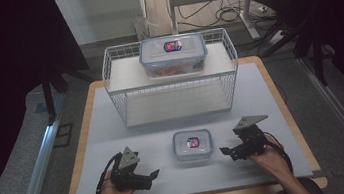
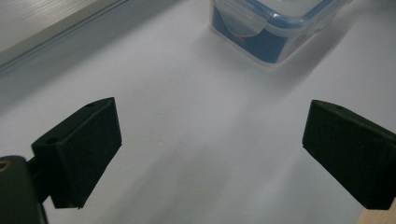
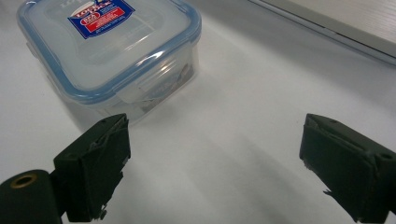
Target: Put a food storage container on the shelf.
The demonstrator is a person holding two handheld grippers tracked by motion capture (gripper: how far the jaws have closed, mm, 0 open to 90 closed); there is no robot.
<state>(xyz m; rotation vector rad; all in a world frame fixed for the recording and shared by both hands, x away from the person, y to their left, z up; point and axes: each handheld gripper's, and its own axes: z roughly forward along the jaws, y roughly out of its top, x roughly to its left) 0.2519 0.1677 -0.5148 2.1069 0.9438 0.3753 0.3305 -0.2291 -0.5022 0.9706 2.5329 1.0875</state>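
Two grippers flank what we work on, all resting on the pale grey rectangular table mat (image 1: 114, 135). At the far side we see the white wire basket shelf (image 1: 115, 74) carrying a large clear plastic box with a blue-rimmed lid (image 1: 173, 55). Near us, mid-table, sits the small clear plastic container with a blue-rimmed clip lid (image 1: 192, 146). Our left gripper (image 1: 154, 173) and right gripper (image 1: 223, 149) stay apart from it, jaws spread wide, grasping nothing.
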